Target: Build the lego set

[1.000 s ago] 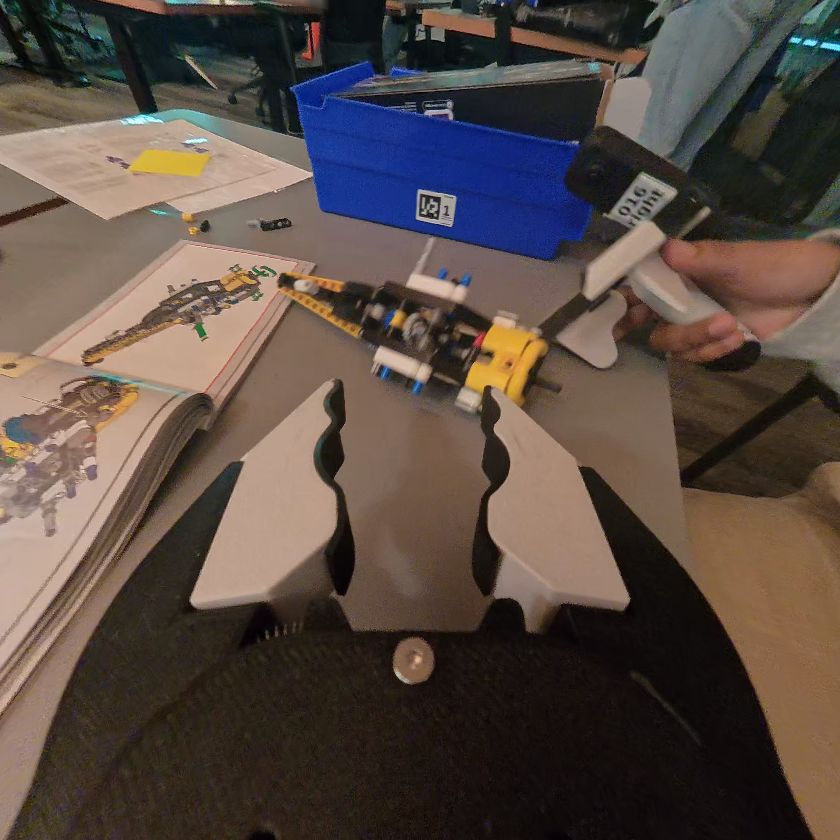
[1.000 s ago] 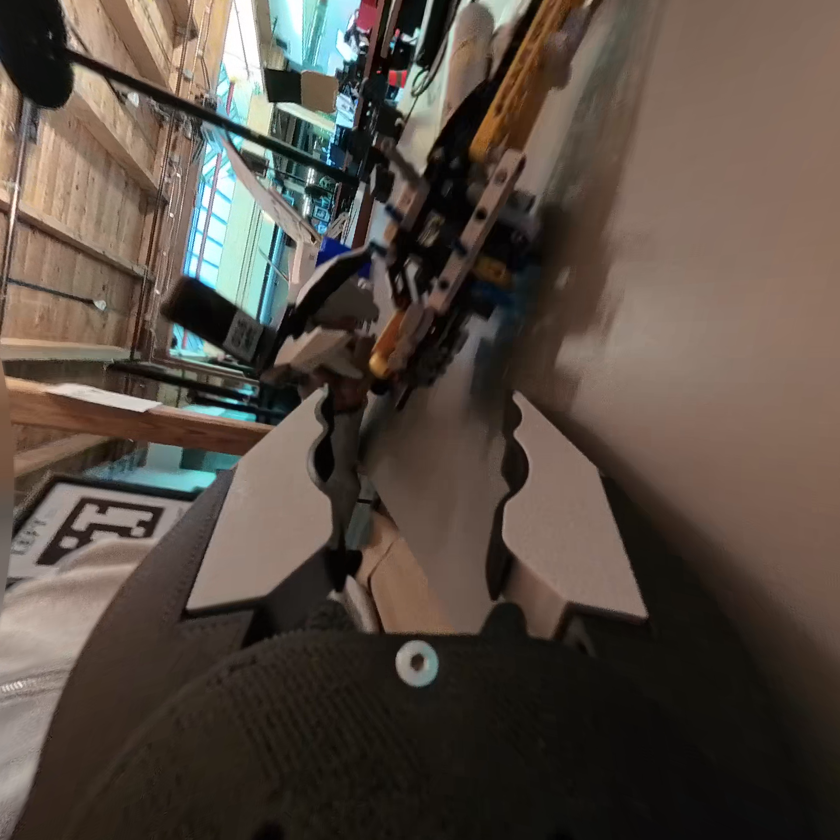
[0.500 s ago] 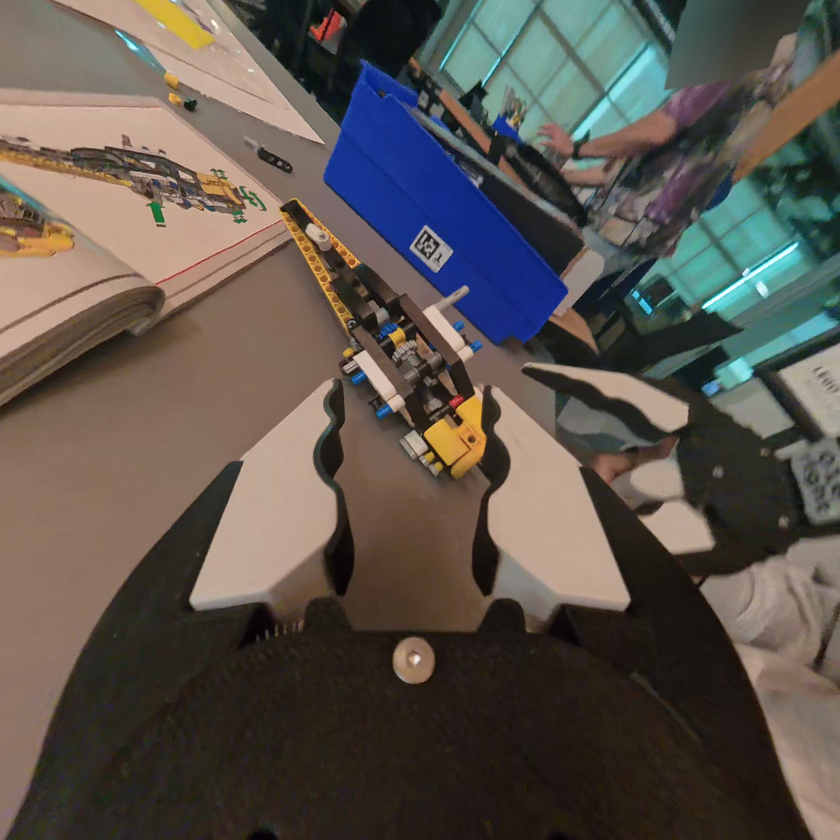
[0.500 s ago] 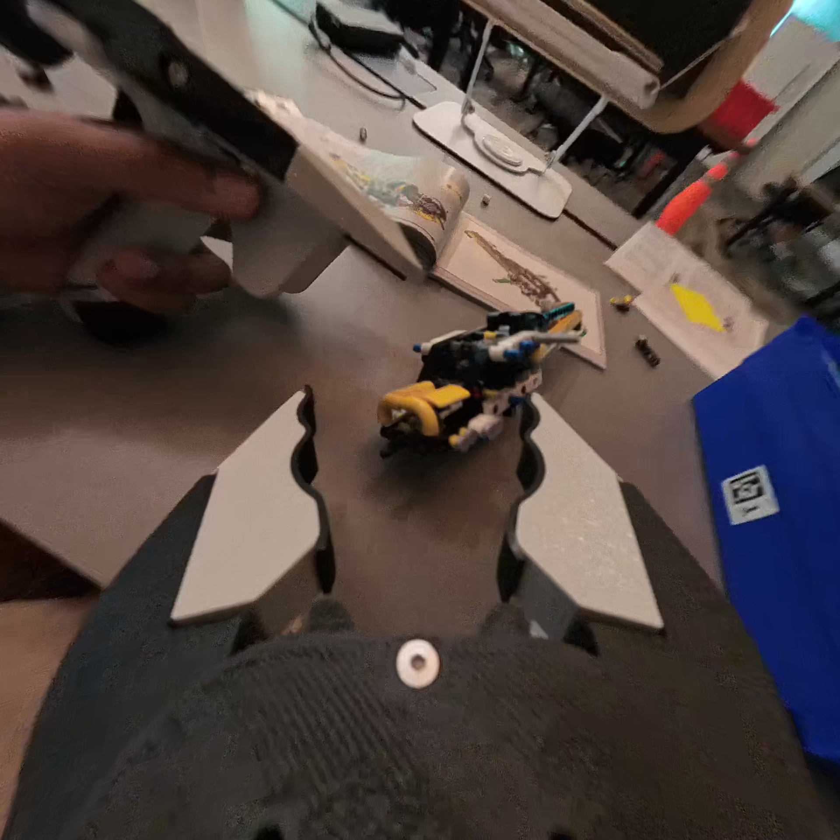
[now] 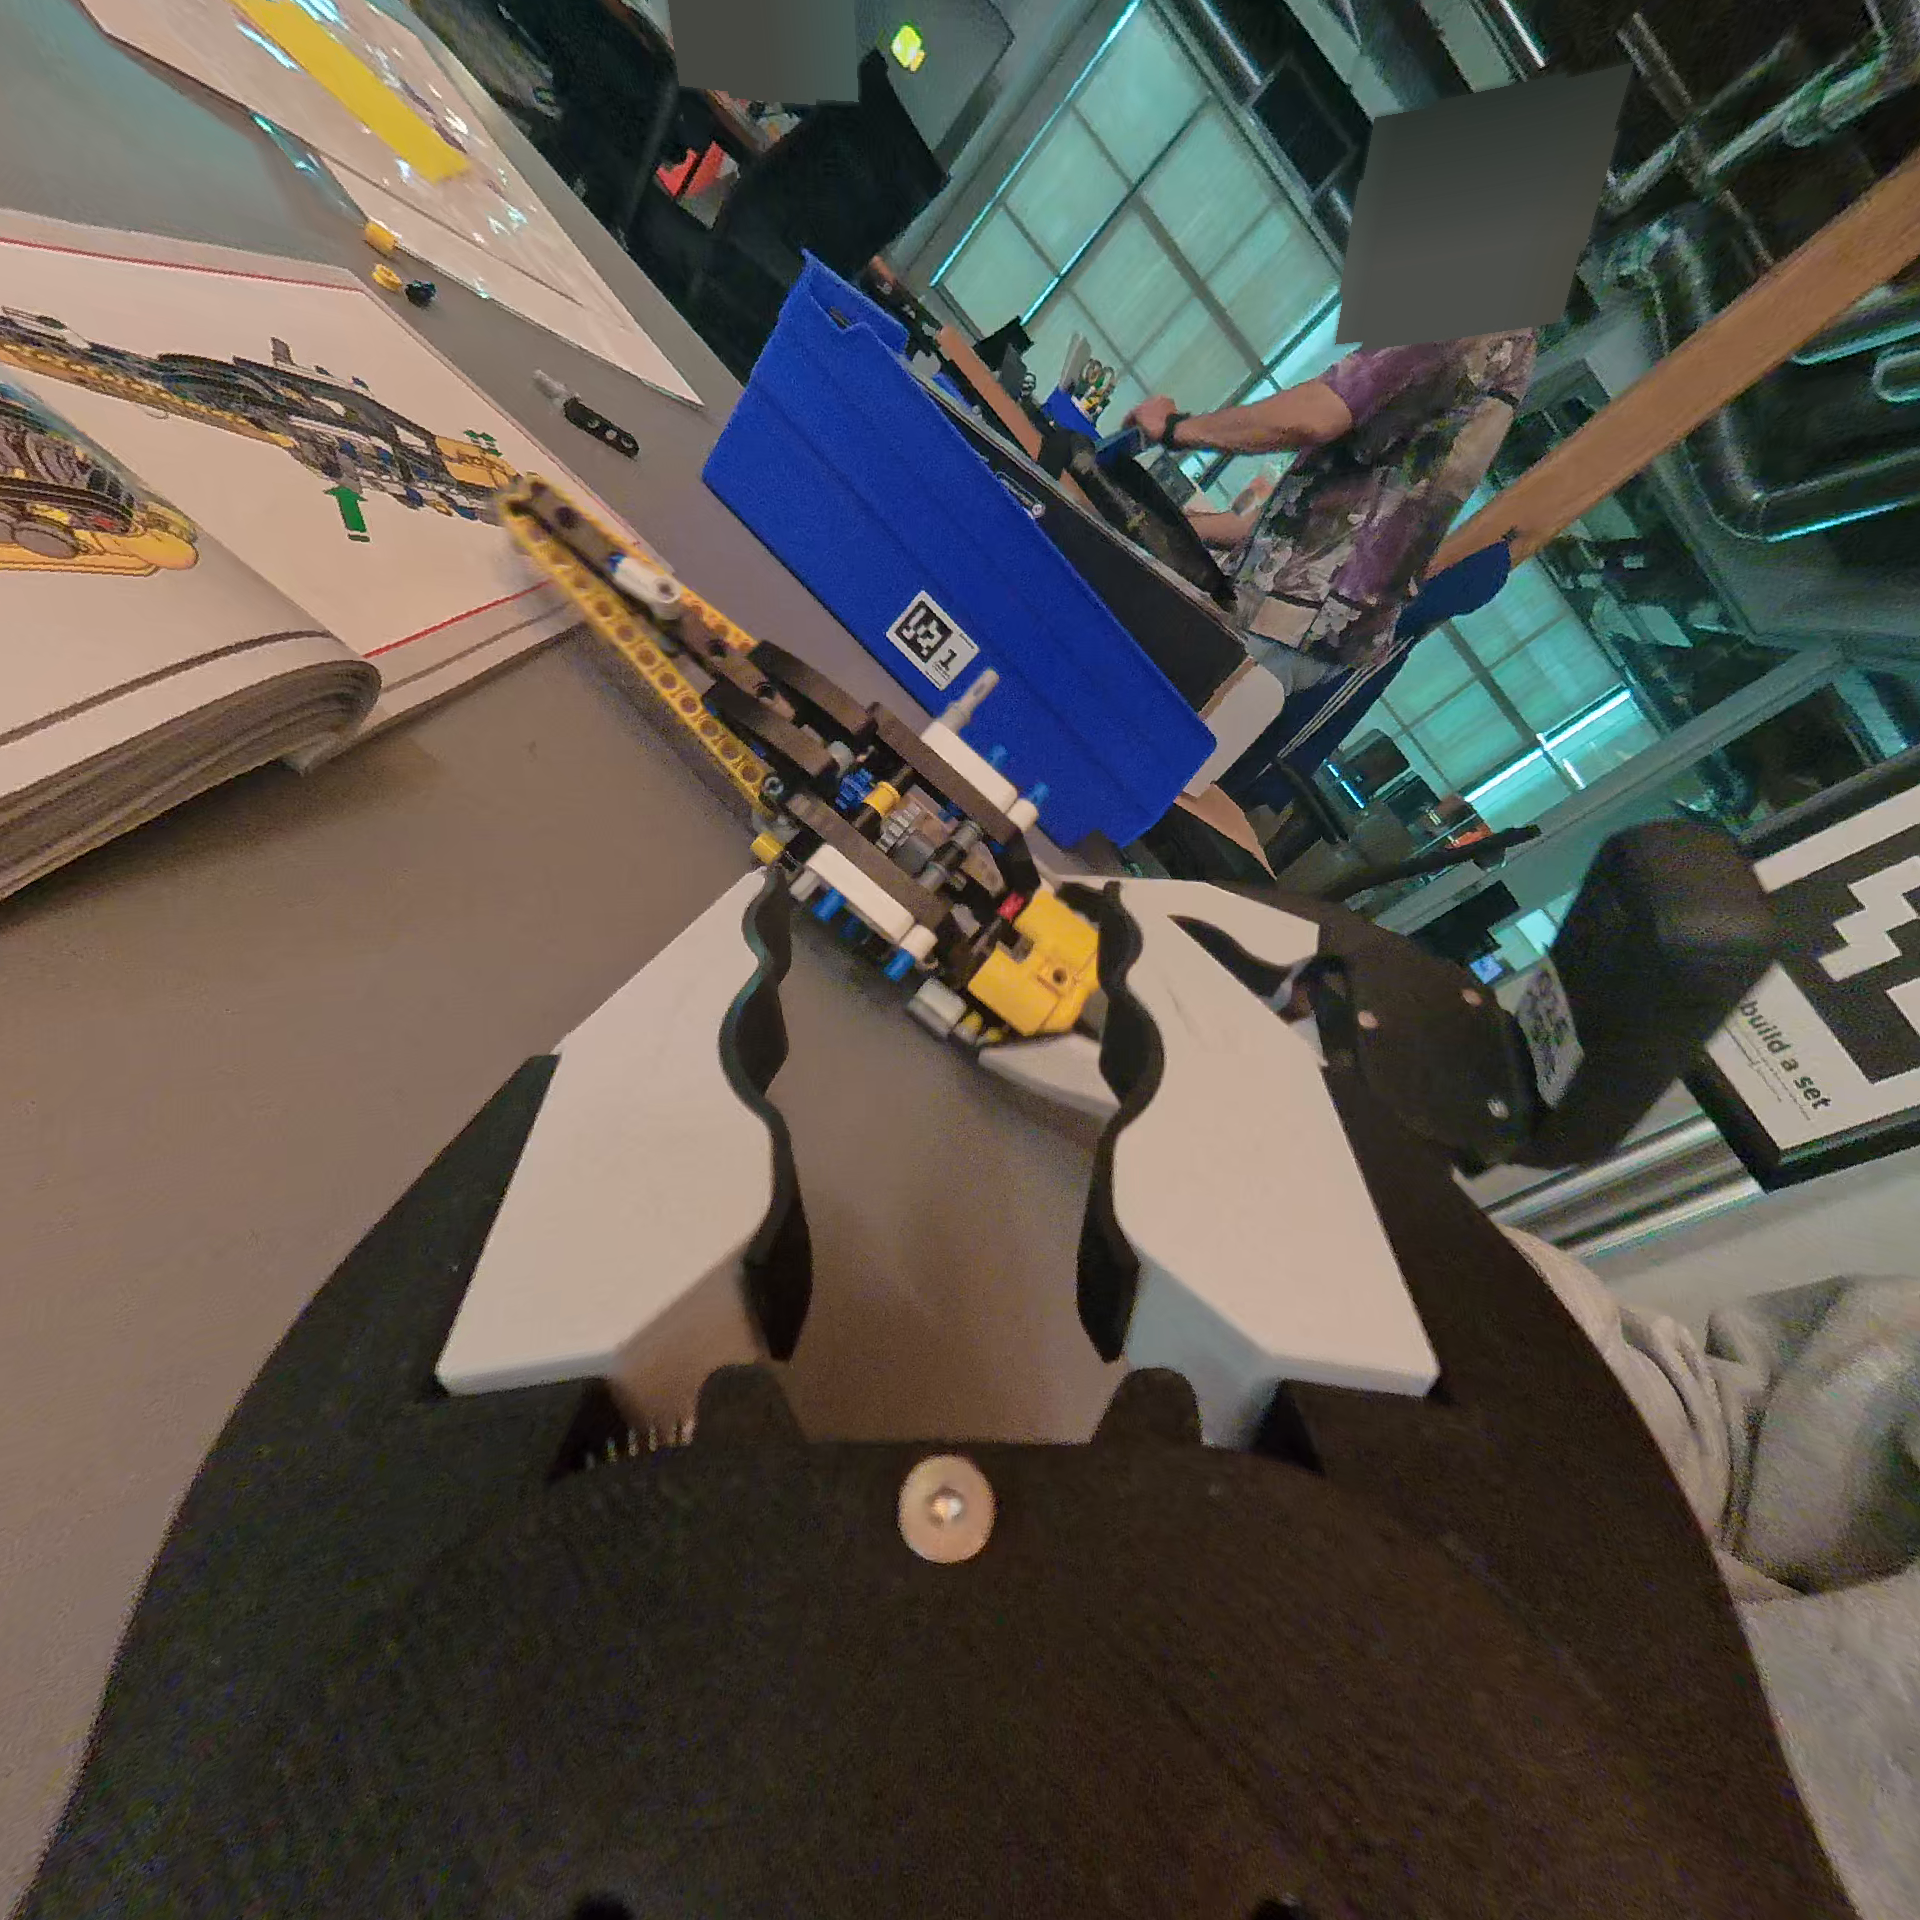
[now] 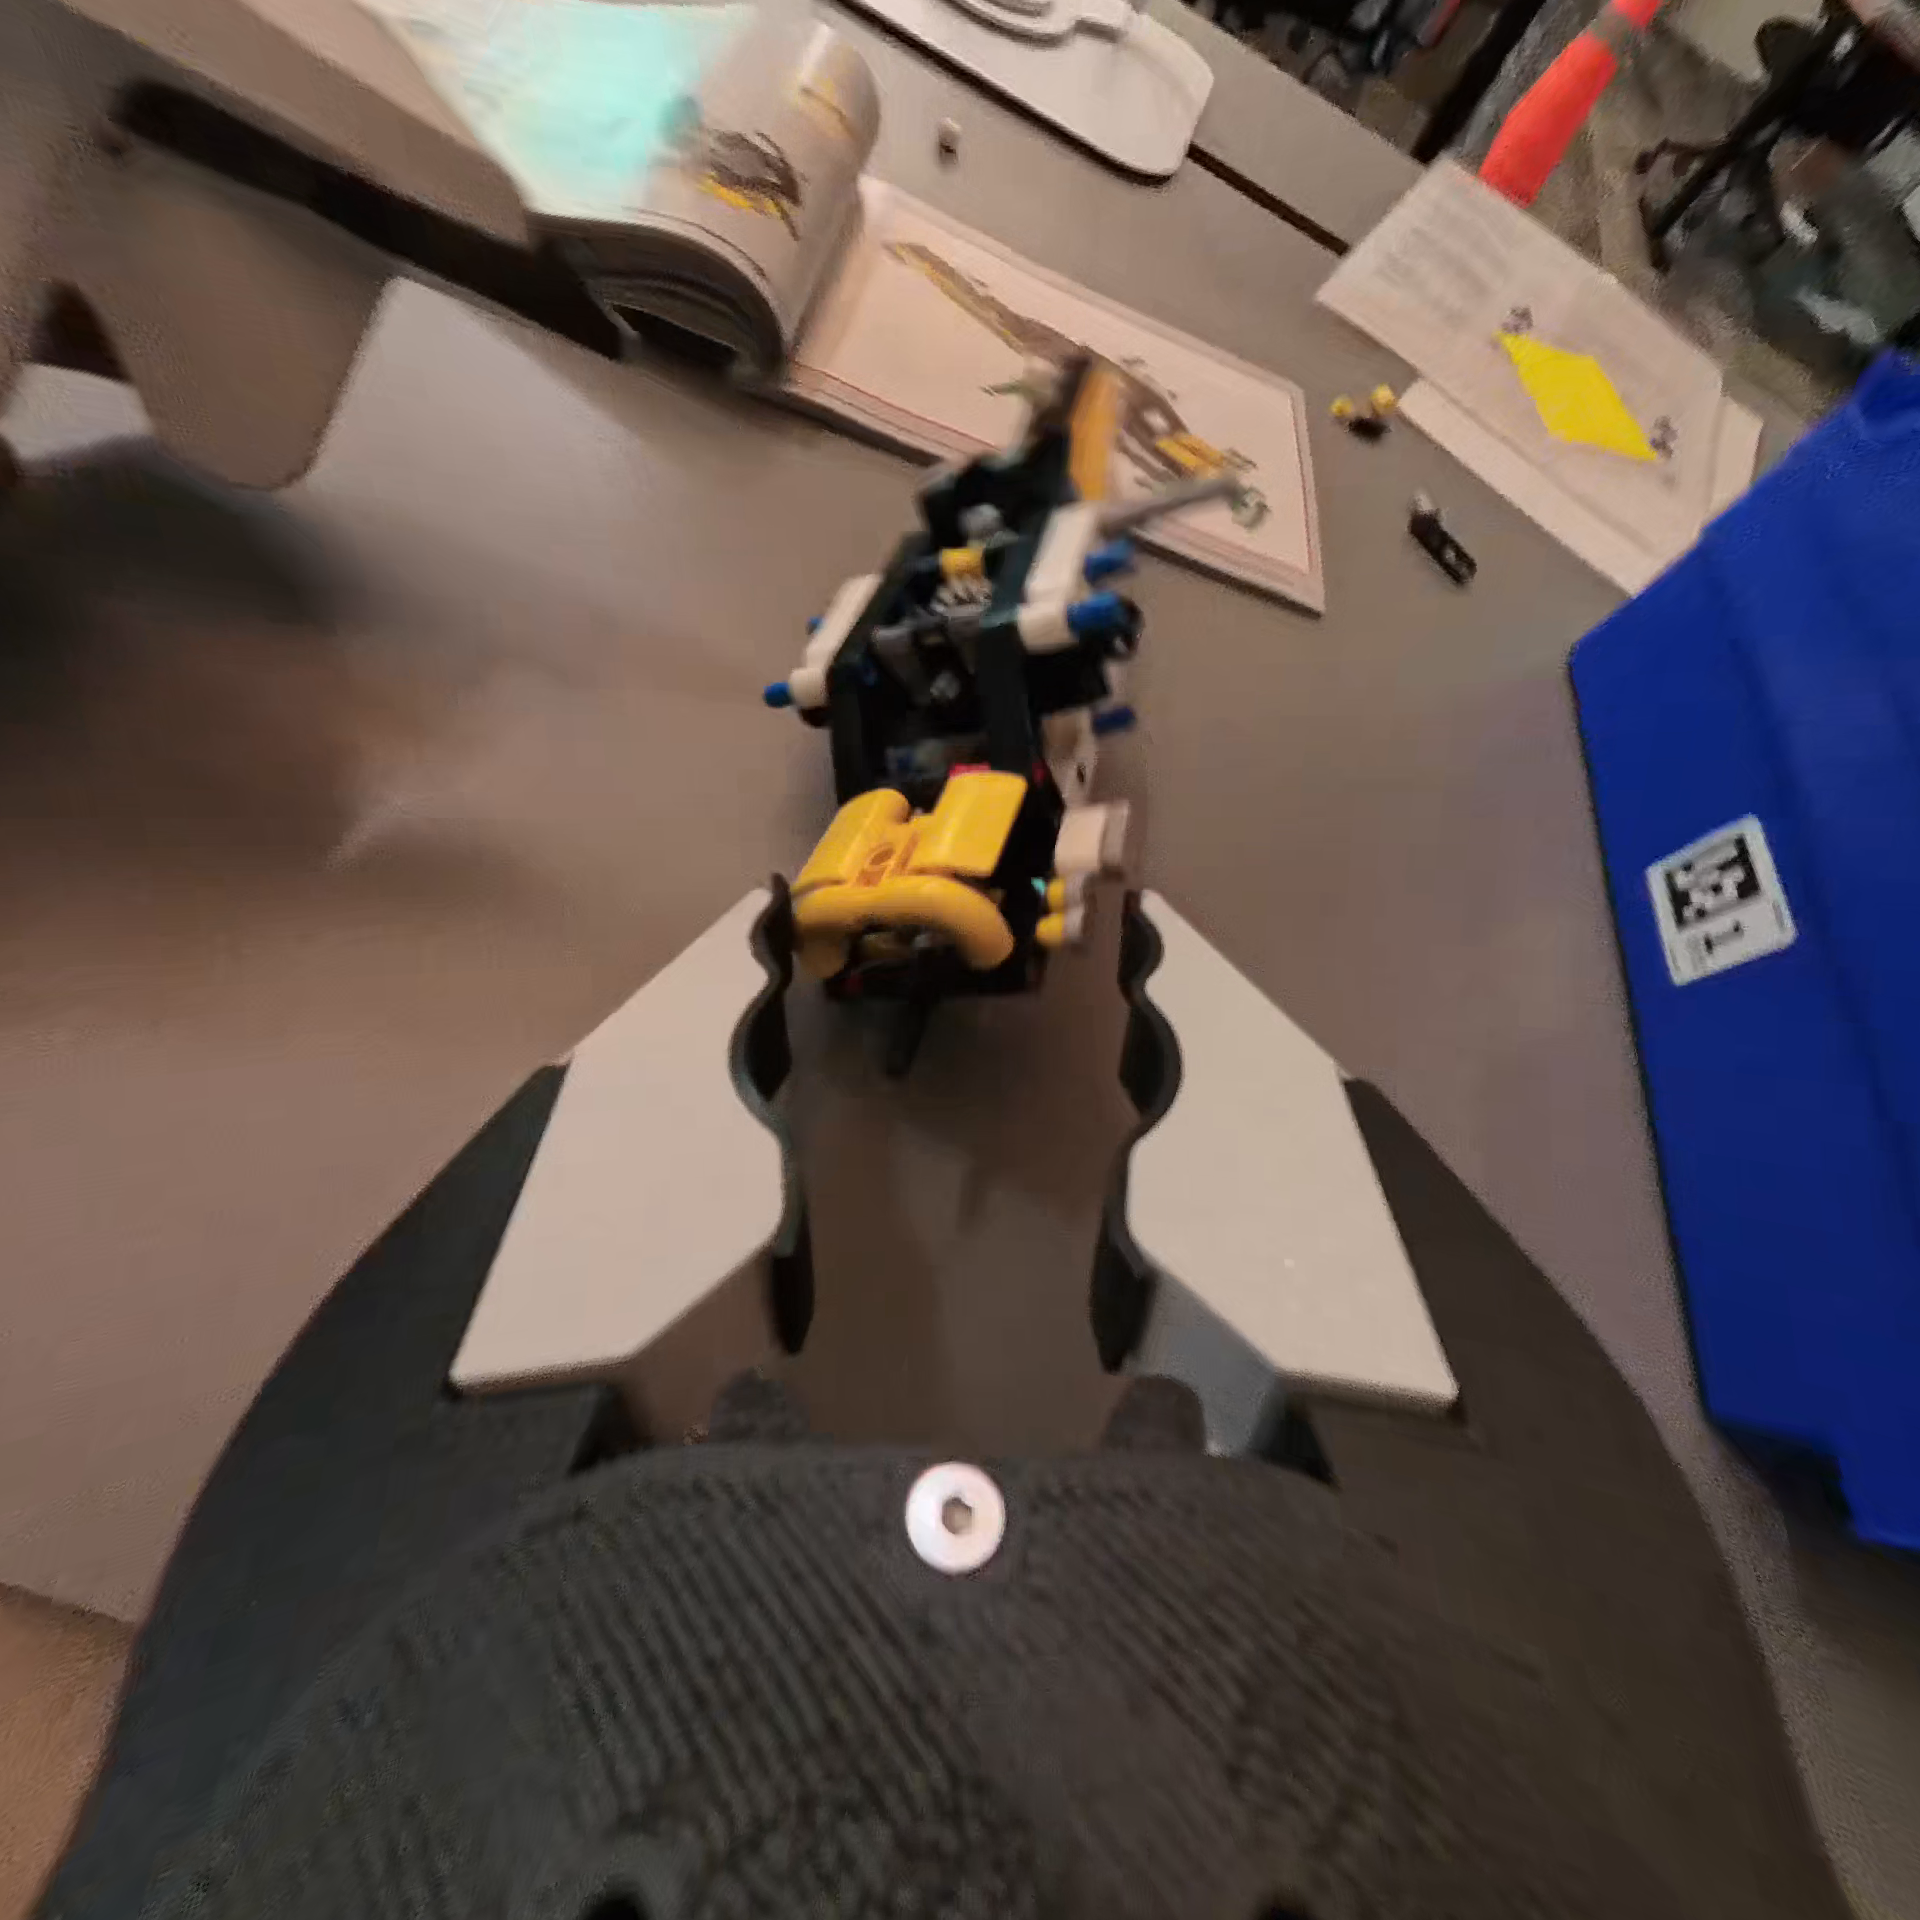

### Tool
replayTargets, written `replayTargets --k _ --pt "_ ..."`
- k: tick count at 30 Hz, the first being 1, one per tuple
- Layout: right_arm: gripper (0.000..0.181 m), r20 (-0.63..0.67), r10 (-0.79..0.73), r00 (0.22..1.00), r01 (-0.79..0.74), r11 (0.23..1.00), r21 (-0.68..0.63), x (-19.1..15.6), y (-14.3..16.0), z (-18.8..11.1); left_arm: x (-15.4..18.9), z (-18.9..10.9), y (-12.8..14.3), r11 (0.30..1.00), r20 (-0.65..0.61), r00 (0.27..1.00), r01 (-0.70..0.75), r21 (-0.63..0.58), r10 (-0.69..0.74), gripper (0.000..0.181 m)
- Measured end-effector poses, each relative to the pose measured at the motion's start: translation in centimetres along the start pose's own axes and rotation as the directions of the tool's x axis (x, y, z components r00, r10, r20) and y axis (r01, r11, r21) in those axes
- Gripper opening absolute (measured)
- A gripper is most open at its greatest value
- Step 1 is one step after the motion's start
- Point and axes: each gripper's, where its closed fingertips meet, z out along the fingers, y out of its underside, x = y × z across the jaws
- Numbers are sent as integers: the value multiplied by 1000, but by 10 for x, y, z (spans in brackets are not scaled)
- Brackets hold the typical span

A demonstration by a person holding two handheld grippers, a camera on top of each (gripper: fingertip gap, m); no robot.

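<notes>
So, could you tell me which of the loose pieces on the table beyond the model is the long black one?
The black beam lying alone between the instruction booklet and the blue bin; the other loose pieces, farther off, are small, mostly yellow bits.

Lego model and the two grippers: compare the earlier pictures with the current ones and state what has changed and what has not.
Both grippers have closed in on the yellow end of the lego model: the right gripper now has it at its fingertips, and the left gripper has come nearer too. Neither has gripped it; both stay open. The model, instruction book and blue bin have not moved.
</notes>
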Motion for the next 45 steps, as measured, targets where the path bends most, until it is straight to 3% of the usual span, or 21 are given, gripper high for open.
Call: replayTargets --k 4,7,9,14,17,22,28,33,45 --pt "56 9 112 994 -112 994 -2 34 13 -4 1 0 0 1000 -3 1000 -2 -1 2 57" --pt "52 87 211 974 -211 977 -10 44 18 1 1 0 0 1000 -6 1000 -5 1 5 57" --pt "57 188 272 944 -276 961 -4 42 14 2 2 0 0 1000 -9 1000 -8 3 8 57" --pt "67 201 322 925 -329 944 -1 56 17 2 4 -1 -1 1000 -19 1000 -21 12 22 58" --pt "73 137 220 966 -230 971 64 64 11 -4 4 -1 -4 999 -19 1000 -23 26 23 58" --pt "79 -14 -140 990 140 974 179 48 -21 -16 3 -5 -10 997 -12 999 -31 72 32 56" --pt "80 -92 -596 798 600 799 29 15 -28 3 4 -6 -11 996 -19 1000 -24 83 25 56" --pt "80 -81 -678 731 677 735 -36 11 -28 21 5 -5 -11 997 -29 999 -21 79 23 56" --pt "77 -3 -660 751 652 743 -153 12 -32 41 6 -5 -12 997 -58 998 -8 78 12 56"
